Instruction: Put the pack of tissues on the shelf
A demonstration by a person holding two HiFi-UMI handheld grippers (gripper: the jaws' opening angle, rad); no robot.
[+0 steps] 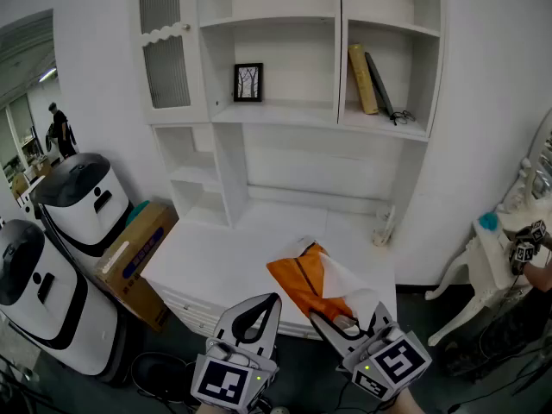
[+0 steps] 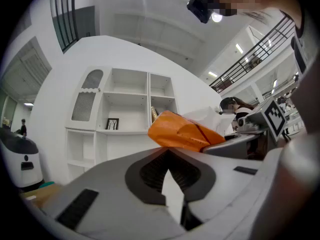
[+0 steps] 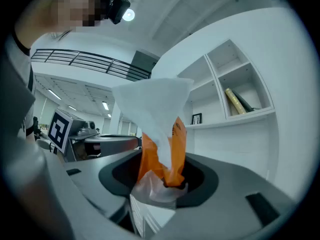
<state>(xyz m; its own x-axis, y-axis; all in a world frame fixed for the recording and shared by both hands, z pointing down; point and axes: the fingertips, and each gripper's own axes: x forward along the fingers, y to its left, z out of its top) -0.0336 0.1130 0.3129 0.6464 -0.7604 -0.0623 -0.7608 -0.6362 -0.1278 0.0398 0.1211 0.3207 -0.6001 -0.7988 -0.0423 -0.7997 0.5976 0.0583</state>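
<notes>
tissue pack [image 1: 304, 281], in the head view, is pinched at its near end by the right gripper [image 1: 349, 319], long side pointing at the shelf [image 1: 276, 117] ahead. left gripper view: left gripper [image 2: 172, 176] pressed together, empty, alongside. right gripper view: pack clamped, shelf beyond.

A white shelf unit [image 1: 328, 59] stands ahead of me. In its left bay a small framed picture [image 1: 248, 82] stands upright. In the right bay two books [image 1: 362, 78] lean to the left, with a pair of glasses [image 1: 399, 116] just beside them. Below, the white surface [image 1: 216, 257] carries a small pale object [image 1: 384, 225] near its right back corner; I cannot tell what it is. On the floor [image 1: 448, 335] to the left, a cardboard box [image 1: 134, 257] sits just beside the surface, next to two white machines [image 1: 82, 198].
</notes>
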